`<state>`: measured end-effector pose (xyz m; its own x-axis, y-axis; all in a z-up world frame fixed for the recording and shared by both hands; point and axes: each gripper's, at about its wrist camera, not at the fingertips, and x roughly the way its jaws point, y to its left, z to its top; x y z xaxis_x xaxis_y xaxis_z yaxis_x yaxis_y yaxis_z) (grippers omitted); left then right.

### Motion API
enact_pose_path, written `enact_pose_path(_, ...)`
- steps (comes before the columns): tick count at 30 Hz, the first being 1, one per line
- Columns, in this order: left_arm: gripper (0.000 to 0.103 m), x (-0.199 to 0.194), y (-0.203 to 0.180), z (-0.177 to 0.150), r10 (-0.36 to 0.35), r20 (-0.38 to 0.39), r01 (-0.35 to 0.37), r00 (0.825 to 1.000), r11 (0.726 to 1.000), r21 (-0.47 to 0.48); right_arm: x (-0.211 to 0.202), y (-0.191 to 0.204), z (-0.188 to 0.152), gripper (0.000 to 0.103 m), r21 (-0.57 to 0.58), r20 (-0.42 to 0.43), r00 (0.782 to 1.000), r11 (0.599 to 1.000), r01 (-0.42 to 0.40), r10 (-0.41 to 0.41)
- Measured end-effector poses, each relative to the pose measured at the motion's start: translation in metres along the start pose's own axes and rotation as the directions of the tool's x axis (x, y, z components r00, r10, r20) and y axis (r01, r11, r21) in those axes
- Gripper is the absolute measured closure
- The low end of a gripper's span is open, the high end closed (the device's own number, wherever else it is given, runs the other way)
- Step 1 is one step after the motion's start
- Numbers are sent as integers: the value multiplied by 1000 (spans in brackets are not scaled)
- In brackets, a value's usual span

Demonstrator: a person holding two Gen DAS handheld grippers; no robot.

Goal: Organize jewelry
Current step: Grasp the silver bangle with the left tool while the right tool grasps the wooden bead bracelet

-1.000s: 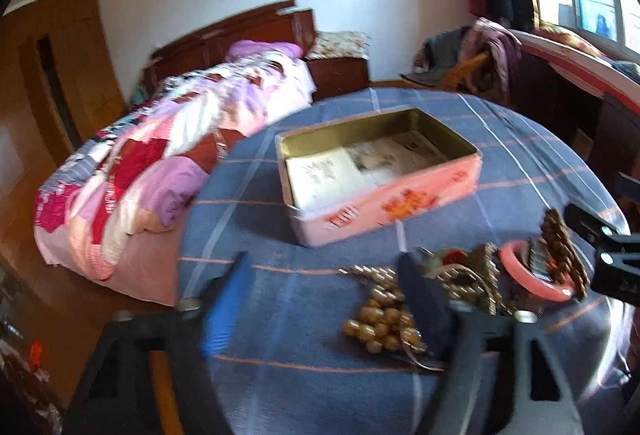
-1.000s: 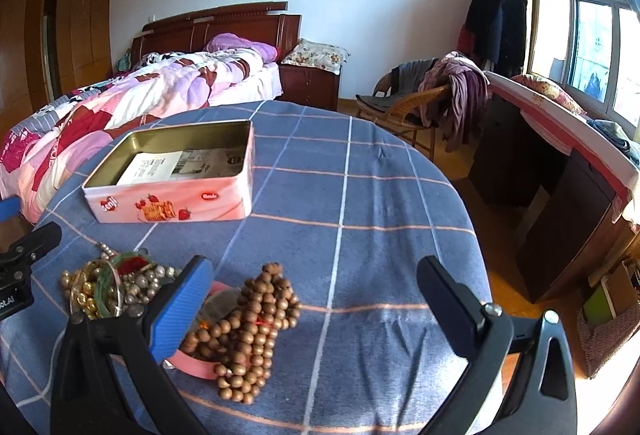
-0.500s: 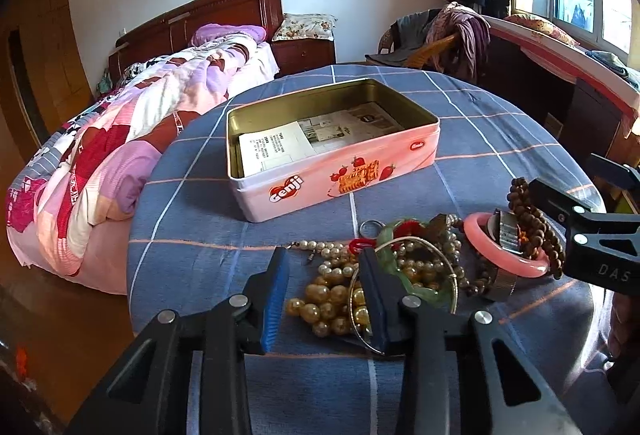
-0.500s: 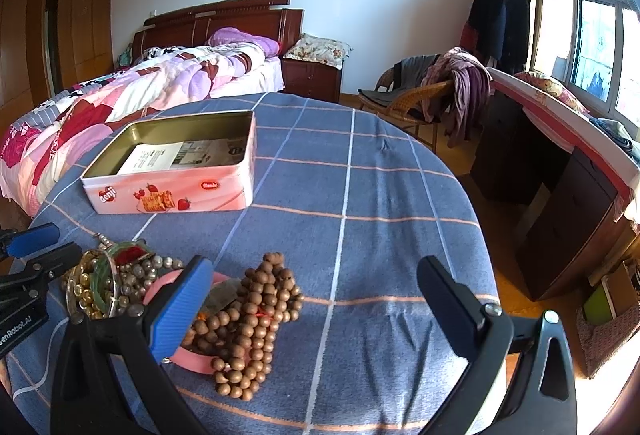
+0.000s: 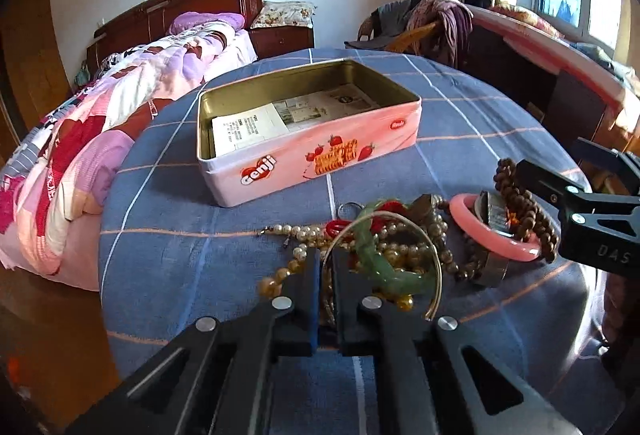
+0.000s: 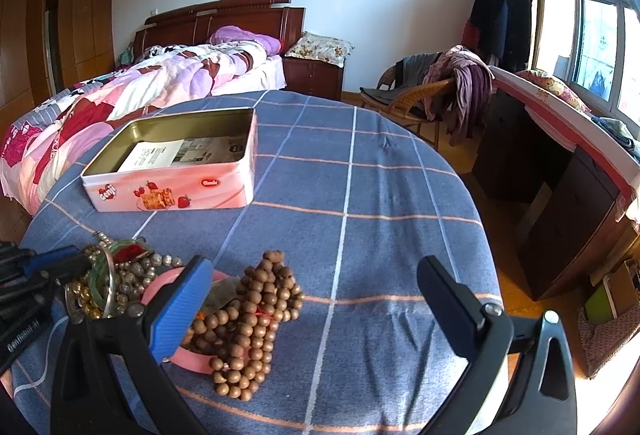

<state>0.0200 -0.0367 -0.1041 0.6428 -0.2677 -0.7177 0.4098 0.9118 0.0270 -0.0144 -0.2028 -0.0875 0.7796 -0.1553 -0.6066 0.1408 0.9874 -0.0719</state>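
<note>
A heap of jewelry lies on the blue checked tablecloth (image 6: pixel 360 195): a green bangle (image 5: pixel 368 247), a thin silver bangle (image 5: pixel 437 275), a pearl strand (image 5: pixel 296 231) and gold beads. My left gripper (image 5: pixel 326 259) is closing. Its jaws are nearly together at the heap's left edge, and the silver bangle's rim runs into the slit between them. A pink bangle (image 5: pixel 468 211) and brown wooden beads (image 6: pixel 248 323) lie to the right. My right gripper (image 6: pixel 314 267) hangs open over the wooden beads and grips nothing. The open pink tin (image 5: pixel 312 159) stands behind the heap with papers inside.
The round table drops off to the floor on all sides. A bed with a patchwork quilt (image 6: pixel 120 91) stands to the left. A wicker chair draped with clothes (image 6: pixel 440 95) and a dark desk (image 6: pixel 560 175) are on the right under the window.
My left gripper's jaws have come from wide apart to almost touching. It has tipped down and moved in onto the left edge of the heap. The right gripper has kept still.
</note>
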Motion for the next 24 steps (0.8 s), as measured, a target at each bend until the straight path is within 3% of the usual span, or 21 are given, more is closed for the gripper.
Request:
enact_pose_path(3,100,-5,7,2,-40,26,41,999,999,-33,3,-10,2,0,28,0,1000,1000,5,-5)
enact_pose_path(7,100,-19,15,10,-34,79,39,996,997,-59,6,-21,2,0,60,-15,1000,998,-11,12)
enact_pose_path(12,100,-30,21,17,50,139,-43,989,998,-56,10,-16,0,19,45,-55,996,996,-75,77)
enact_pose_path(17,100,-26,25,18,56,133,-49,990,997,-56,13,-2,-2,28,-10,-77,989,991,-131,130)
enact_pose_path(19,100,-23,23,18,49,126,-43,991,998,-49,18,0,-3,36,-17,-103,982,987,-160,157)
enact_pose_path(21,100,-22,21,18,42,124,-37,991,998,-43,24,-1,-5,63,-1,-134,965,973,-229,227)
enact_pose_path(23,100,-22,20,18,41,127,-36,991,998,-44,22,0,-4,76,-10,-127,962,969,-246,243)
enact_pose_path(24,100,-23,21,19,40,129,-34,991,998,-46,18,2,-4,78,-22,-115,963,969,-247,243)
